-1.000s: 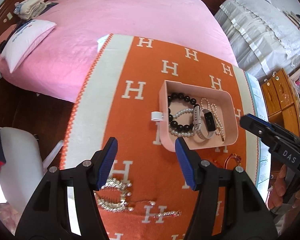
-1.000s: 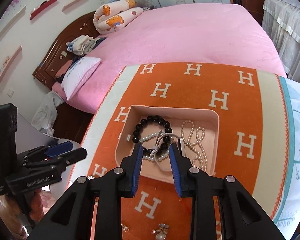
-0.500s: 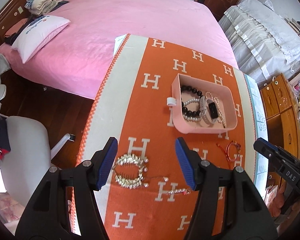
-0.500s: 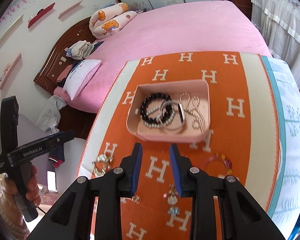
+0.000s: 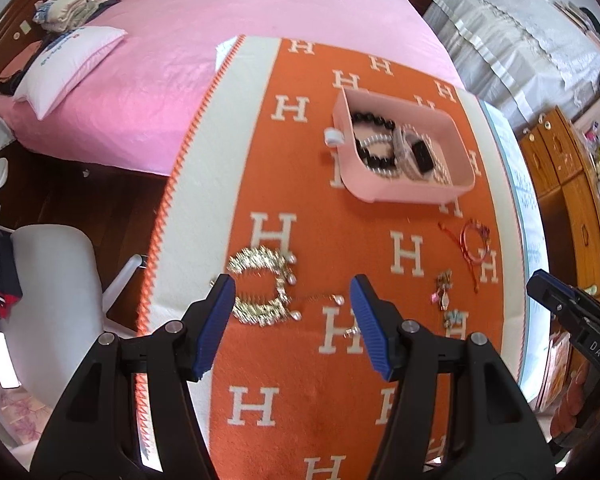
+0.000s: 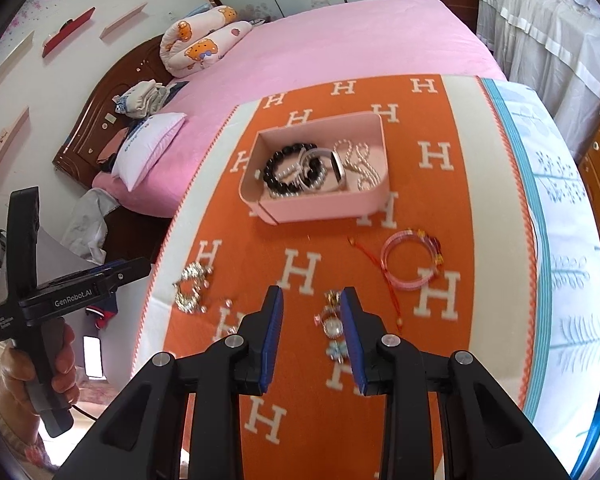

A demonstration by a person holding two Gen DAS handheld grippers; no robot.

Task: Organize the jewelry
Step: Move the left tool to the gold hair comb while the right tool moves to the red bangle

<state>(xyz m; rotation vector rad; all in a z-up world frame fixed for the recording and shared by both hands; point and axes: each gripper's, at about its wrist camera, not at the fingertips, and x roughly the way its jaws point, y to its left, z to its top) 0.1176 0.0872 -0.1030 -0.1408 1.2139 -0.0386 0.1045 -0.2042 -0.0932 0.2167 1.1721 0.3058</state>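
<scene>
The pink tray point(image 6: 324, 208) on the desk point(image 6: 476, 184) already holds a black bead bracelet point(image 6: 278, 168), pearl strands point(image 6: 360, 162) and a watch point(image 6: 338, 168). Outside it remain the gold necklace point(image 5: 260, 284), the pink bangle point(image 6: 410, 260) and small charms point(image 6: 332, 324). Both the left tongs point(image 5: 292, 324) and the right tongs point(image 6: 312, 336) are released and carry nothing. The task looks about half done.

Light: we see bright, even daylight in both views.
Shadows: soft and short beside the tray point(image 5: 388, 196).
Glare: sheen on the pink bed point(image 5: 188, 60).
Blur: slight smear on the blanket point(image 6: 452, 208) letters.
Edges: we see strong fisheye bending and dark corners.
</scene>
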